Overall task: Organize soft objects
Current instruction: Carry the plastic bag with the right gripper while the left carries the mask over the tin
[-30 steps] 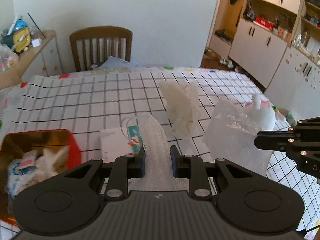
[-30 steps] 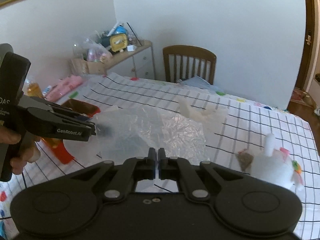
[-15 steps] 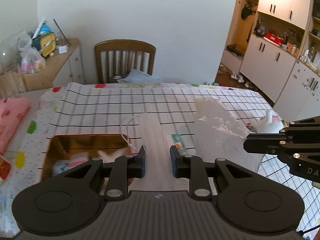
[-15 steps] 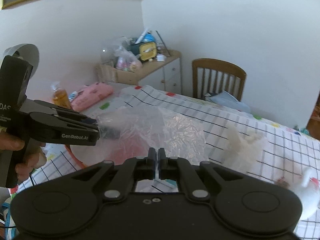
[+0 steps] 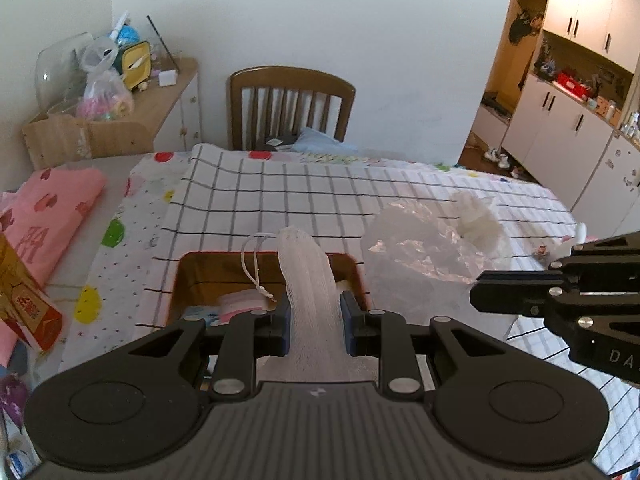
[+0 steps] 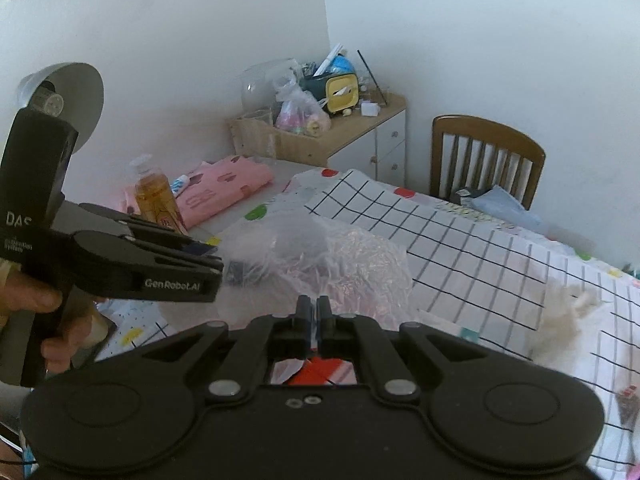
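- Nearest in, the left gripper (image 5: 313, 322) has its two pads pinching a white mesh pouch (image 5: 308, 280), which stands up between them with its drawstring (image 5: 256, 268) dangling off to the left.
- Right below that pouch sits the red box (image 5: 188, 276), open-topped, with pink and pale soft bits already lying inside; the pouch hangs over the box's near half.
- The right gripper (image 6: 313, 320) has its jaws pressed together on a thin edge of the crinkly clear plastic bag (image 6: 340, 256), which billows out ahead of the fingers and looks to hang above the box's right side.
- Judgement: the step in hand looks like dropping both soft items into the box. Done well, each load should be centred over the opening and lowered before release, because the pouch is tall and floppy and the bag is light enough to drift out over the rim.
- The drawstring could snag on the box's edge, so bringing it inside the rim first would help.
- Further out on the checked tablecloth (image 5: 280, 192), a fluffy white piece (image 5: 478, 220) lies well apart from the box and looks to be waiting its turn.
- Beyond, a wooden chair (image 5: 292, 104) stands at the table's far edge.
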A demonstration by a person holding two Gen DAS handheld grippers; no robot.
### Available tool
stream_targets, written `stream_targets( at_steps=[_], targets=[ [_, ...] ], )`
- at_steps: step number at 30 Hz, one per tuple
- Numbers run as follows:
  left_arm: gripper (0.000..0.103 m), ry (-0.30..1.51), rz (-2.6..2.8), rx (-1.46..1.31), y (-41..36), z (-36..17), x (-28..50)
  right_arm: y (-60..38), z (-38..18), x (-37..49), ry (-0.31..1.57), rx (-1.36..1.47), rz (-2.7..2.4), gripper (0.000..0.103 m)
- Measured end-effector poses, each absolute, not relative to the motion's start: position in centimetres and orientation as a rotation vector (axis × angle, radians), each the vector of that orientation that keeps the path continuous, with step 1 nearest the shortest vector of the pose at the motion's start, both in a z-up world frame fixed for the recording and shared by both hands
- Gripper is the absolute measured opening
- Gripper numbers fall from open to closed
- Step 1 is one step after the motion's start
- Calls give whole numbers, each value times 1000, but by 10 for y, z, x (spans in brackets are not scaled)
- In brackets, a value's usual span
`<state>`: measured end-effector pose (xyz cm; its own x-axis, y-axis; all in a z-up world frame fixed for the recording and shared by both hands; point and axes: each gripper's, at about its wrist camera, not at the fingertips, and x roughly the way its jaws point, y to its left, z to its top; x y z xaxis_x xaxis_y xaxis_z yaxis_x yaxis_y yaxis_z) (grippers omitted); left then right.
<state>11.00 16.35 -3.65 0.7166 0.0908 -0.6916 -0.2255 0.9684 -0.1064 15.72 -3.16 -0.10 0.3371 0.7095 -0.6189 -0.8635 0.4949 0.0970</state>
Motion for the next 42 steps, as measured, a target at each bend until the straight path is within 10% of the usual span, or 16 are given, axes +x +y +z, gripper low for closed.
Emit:
stream_targets(
  at_steps=[42],
  targets=[
    [24, 875, 190, -261, 235, -120, 124, 125, -108, 223, 950, -434, 919, 2]
  ],
)
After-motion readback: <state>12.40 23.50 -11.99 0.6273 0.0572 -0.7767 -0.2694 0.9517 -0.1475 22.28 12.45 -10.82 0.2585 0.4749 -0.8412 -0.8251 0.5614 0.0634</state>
